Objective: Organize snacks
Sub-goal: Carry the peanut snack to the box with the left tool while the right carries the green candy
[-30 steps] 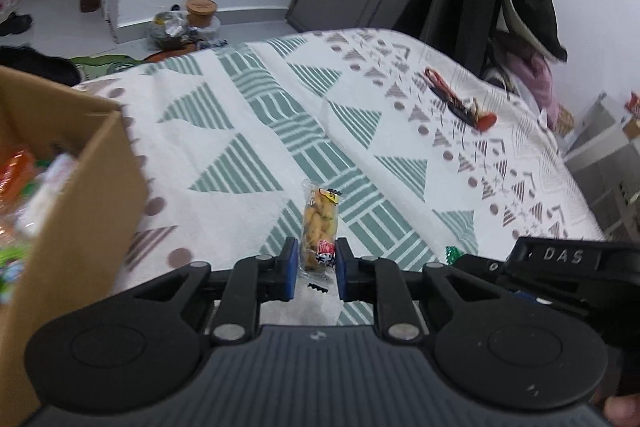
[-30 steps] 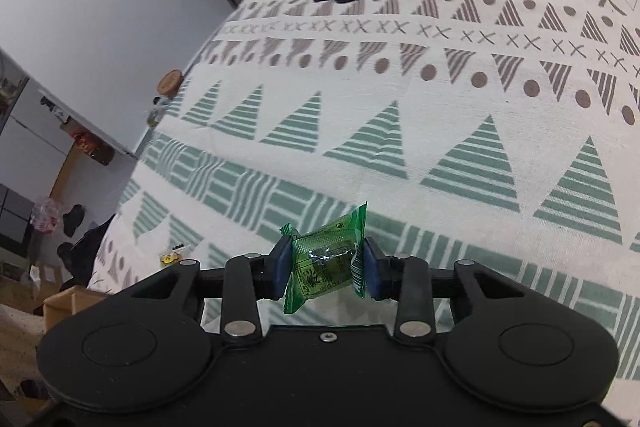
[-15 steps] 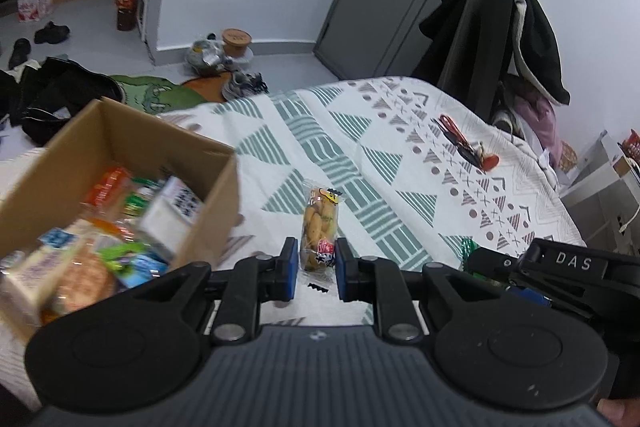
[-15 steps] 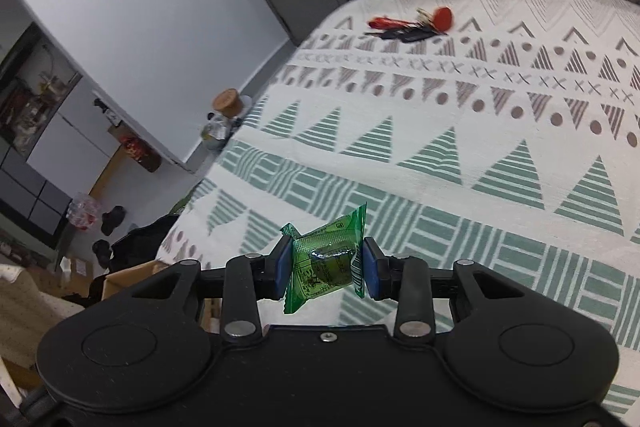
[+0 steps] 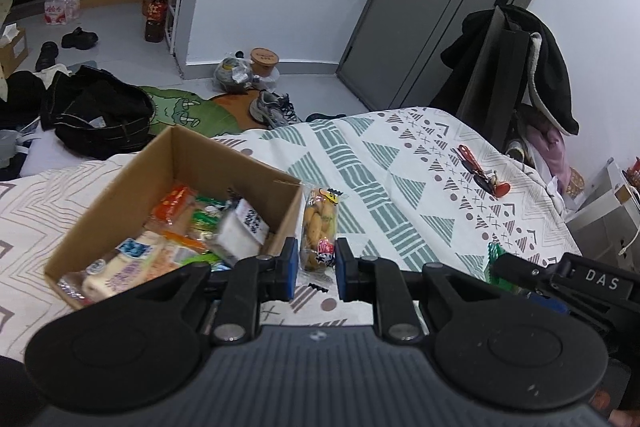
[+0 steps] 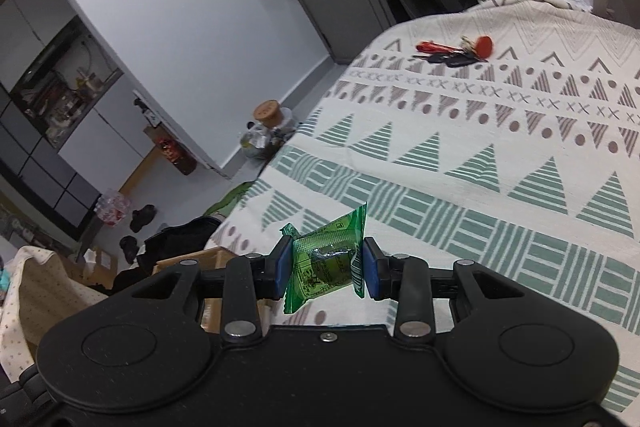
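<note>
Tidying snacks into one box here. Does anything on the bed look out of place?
Yes: a bunch of keys with a red tag lies on the patterned bedspread, far from the cardboard box. It is no snack. Both held packets, the yellow snack packet and green packet, look intact.

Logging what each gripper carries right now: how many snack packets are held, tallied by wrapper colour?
Clear packet with yellow biscuits, in the left gripper: 1
Green packet, in the right gripper: 1
Total: 2
</note>
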